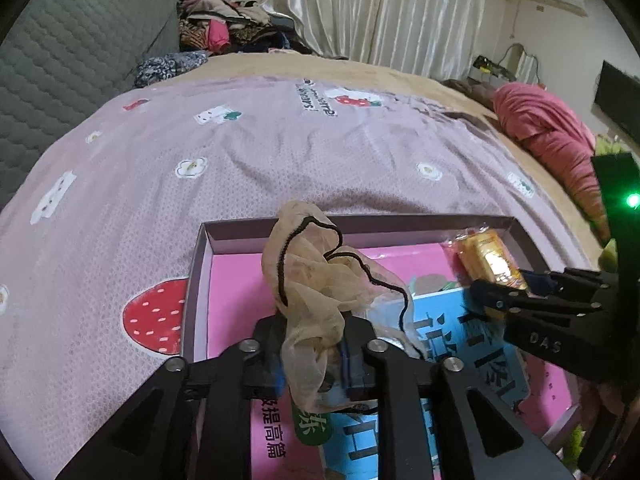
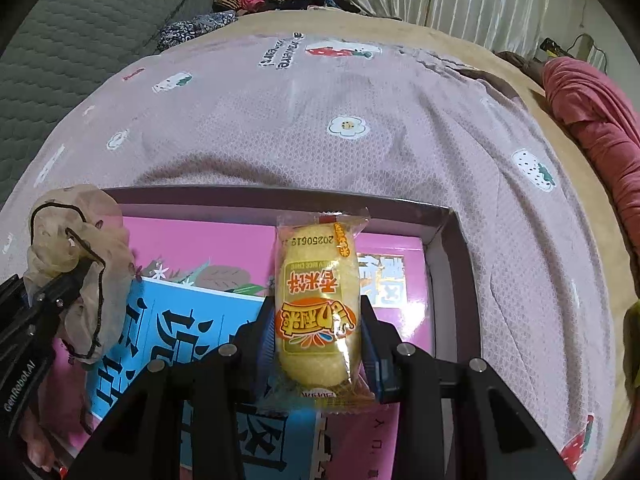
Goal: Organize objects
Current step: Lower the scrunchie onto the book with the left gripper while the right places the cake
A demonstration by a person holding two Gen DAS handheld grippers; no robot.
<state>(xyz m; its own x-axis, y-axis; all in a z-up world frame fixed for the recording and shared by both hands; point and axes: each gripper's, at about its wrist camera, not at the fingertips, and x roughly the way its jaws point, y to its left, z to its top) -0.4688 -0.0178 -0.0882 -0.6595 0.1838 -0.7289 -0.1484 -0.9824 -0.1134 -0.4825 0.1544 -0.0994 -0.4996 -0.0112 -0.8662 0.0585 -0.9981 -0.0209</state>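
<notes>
My left gripper [image 1: 314, 332] is shut on a crumpled beige sheer cloth with black trim [image 1: 308, 264], which stands up above its fingers over the left part of a shallow purple box [image 1: 360, 222]. In the right wrist view the same cloth [image 2: 80, 232] hangs at the left edge in the left gripper [image 2: 72, 280]. My right gripper [image 2: 316, 320] is shut on a yellow wrapped snack [image 2: 316, 308], held lengthwise over the box's right half. From the left wrist view the snack [image 1: 490, 258] and right gripper [image 1: 492, 296] show at the right.
The box [image 2: 280, 198] lies on a bed with a lilac printed sheet [image 1: 280, 152] and holds a pink book [image 2: 224, 244] and a blue book [image 2: 176, 320]. A clothes pile [image 1: 224, 20] and grey quilted headboard [image 1: 72, 48] are behind, a pink bundle [image 1: 548, 128] at right.
</notes>
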